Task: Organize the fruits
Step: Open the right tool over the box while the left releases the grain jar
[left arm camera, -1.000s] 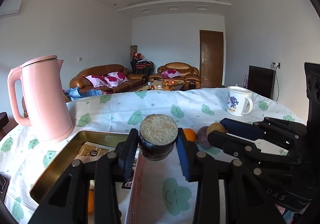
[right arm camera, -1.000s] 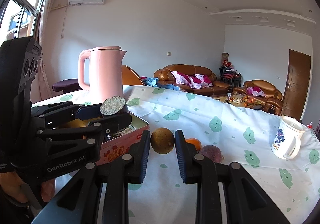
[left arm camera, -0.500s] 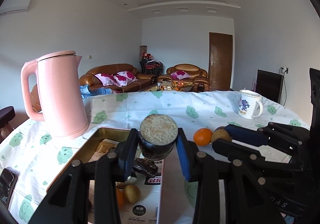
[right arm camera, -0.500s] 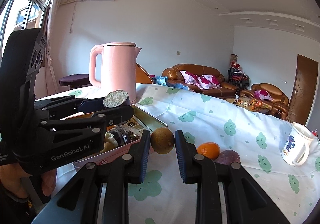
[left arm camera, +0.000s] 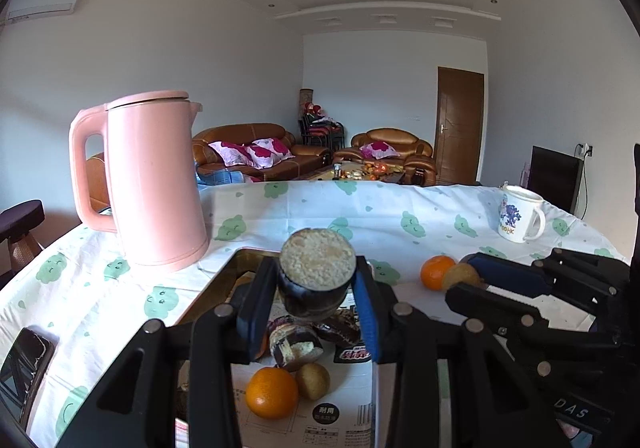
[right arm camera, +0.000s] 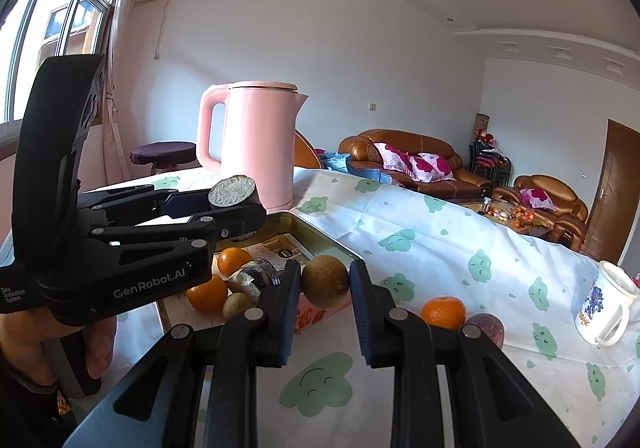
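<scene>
Left wrist view: the left gripper [left arm camera: 317, 298] is clamped on a dark cut fruit piece [left arm camera: 317, 272], pale cut face up and its axis near upright, held above the open tin box [left arm camera: 224, 280]. The box lies directly below and slightly ahead, so the drop is judged to be straight down. Inside it are an orange [left arm camera: 272, 392], a small brown fruit [left arm camera: 313, 380] and dark pieces. To the right, the right gripper [left arm camera: 464, 280] grips a brown round fruit [left arm camera: 460, 275] beside a loose orange [left arm camera: 436, 272].

Right wrist view: the right gripper [right arm camera: 325, 284] is closed on the brown round fruit [right arm camera: 325, 280], carried just right of the box's near corner; the box lies to its left, and the left gripper [right arm camera: 236, 209] is the nearer to it. A loose orange [right arm camera: 443, 312] and a purple fruit [right arm camera: 486, 328] rest on the table, touching.

The surface is a white tablecloth [right arm camera: 420, 248] printed with green faces, carrying a pink kettle [right arm camera: 256, 143] and a mug [right arm camera: 604, 304]. Beyond is a living room with brown sofas [right arm camera: 404, 159].
</scene>
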`<act>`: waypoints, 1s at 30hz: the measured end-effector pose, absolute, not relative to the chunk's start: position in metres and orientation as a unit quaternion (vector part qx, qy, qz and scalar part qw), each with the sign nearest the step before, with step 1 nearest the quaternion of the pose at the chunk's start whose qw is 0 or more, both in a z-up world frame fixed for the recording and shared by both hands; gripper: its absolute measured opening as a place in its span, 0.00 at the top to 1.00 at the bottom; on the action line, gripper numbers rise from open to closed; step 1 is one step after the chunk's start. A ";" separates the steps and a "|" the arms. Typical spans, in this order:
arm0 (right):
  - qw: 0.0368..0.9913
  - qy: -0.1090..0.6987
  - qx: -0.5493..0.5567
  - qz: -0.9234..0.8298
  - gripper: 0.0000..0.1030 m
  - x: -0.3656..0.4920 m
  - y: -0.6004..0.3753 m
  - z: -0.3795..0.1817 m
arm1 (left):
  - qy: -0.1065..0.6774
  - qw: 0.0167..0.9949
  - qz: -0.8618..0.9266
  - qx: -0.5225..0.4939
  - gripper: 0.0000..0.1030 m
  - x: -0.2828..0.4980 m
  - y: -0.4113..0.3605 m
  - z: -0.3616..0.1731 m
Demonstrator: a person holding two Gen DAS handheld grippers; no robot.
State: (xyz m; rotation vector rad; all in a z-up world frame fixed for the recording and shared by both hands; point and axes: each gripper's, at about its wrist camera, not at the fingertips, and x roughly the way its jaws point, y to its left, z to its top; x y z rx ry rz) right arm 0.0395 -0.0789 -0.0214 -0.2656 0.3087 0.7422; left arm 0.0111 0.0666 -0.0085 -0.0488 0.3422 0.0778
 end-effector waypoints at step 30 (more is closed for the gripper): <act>0.875 0.170 -0.168 0.421 0.74 0.030 -0.019 -0.033 | 0.233 0.964 0.116 -0.053 0.61 0.018 0.130 -0.024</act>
